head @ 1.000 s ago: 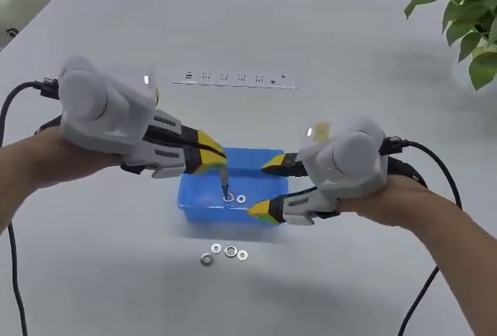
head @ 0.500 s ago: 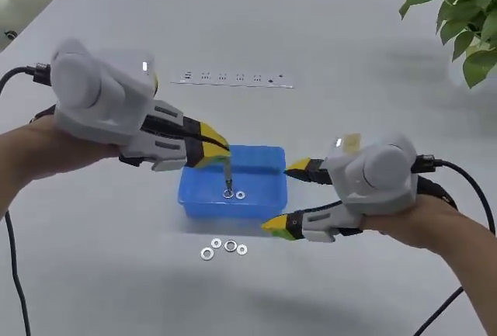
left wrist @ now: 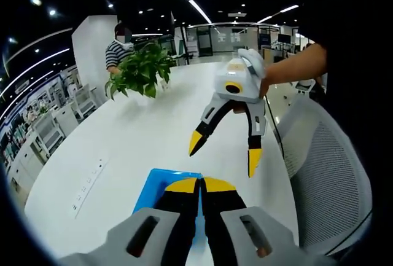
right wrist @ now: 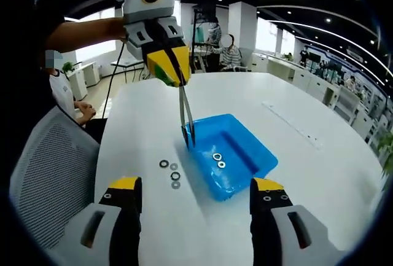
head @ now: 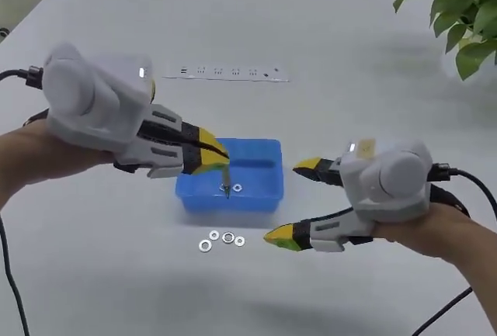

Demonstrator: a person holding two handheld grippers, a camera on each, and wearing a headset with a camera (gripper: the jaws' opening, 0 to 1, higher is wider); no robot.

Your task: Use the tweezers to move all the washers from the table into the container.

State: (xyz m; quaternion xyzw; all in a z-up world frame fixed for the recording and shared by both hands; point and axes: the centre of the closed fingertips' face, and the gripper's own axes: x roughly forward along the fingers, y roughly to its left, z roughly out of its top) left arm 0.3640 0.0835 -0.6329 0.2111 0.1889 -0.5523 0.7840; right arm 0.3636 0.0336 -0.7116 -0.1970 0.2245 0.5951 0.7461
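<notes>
Tweezers (right wrist: 186, 115) sat clamped in left gripper (head: 220, 154), tips nearly together in blue container (head: 256, 200); whether they held anything was indeterminable. Right gripper (head: 286, 201) gaped empty.

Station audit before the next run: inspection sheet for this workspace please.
Surface: white table, nothing spilled.
Job's things: blue container holds two washers; four washers lie on the table on its near side; tweezers point down into the container.
Clutter: power strip beyond the container.
Grippers: left gripper shut on the tweezers; right gripper open, empty, beside the container.
Cables: black cable runs from each gripper, clear of the washers.
Surroundings: plant at the table's far right; mesh chair and people around.
</notes>
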